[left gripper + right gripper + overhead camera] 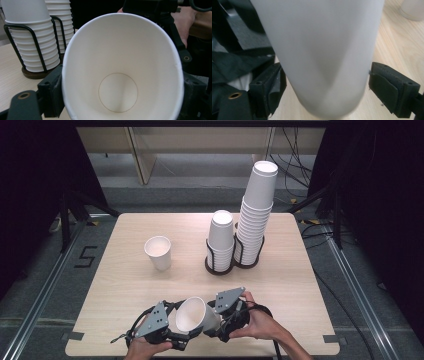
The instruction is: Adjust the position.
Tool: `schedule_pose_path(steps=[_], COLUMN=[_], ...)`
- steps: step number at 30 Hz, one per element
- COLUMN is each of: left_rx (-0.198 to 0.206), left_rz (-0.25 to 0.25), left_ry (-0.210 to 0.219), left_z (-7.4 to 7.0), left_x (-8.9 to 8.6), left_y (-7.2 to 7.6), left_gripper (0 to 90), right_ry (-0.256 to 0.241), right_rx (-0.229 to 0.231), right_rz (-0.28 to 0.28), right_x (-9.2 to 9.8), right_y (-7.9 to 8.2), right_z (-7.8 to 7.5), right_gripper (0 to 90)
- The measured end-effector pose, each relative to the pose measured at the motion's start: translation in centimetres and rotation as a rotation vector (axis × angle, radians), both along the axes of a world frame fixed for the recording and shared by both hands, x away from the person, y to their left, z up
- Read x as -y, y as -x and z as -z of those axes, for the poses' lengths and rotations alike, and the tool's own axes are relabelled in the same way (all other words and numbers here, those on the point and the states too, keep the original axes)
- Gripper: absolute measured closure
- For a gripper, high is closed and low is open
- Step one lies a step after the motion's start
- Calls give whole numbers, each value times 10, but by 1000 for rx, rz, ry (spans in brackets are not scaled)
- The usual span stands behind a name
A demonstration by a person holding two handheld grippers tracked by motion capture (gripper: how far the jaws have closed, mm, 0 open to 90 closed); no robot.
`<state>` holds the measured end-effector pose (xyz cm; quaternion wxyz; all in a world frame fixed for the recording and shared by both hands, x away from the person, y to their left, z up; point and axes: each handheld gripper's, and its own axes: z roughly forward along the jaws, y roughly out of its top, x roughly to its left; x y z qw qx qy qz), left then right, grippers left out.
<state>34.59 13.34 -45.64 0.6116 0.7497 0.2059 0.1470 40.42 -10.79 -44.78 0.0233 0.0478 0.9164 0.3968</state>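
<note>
- Both hands come in low at the counter's (125, 285) near edge, wrists angled toward each other.
- The left hand-held gripper (172, 332) and the right hand-held gripper (218, 321) meet on one tilted cup (195, 315).
- The cup lies on its side in the air, mouth toward the left gripper, base toward the right.
- Left jaws sit on either side of the cup's rim, touching it.
- Right jaws flank the cup's body; whether they press it I cannot tell.
- Another cup (158, 252) stands upright mid-counter; two stacks (250, 215) sit in a rack beyond.
</note>
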Motion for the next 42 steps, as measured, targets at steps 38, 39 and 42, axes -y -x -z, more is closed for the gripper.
schedule_pose_path(steps=[38,39,42], left_rx=[-33,-38,-44], left_rz=[-106,-127,-175], left_ry=[19,-5,-32], left_z=[3,2,4], left_x=[-9,-11,-17], left_y=[-9,-10,-15], left_gripper=[175,174,174], right_ry=[-70,-65,-60], right_rx=[-72,-66,-44], right_rz=[60,79,133], right_x=[14,18,30], right_y=[-4,-5,-9], right_z=[8,7,5], right_gripper=[174,179,183])
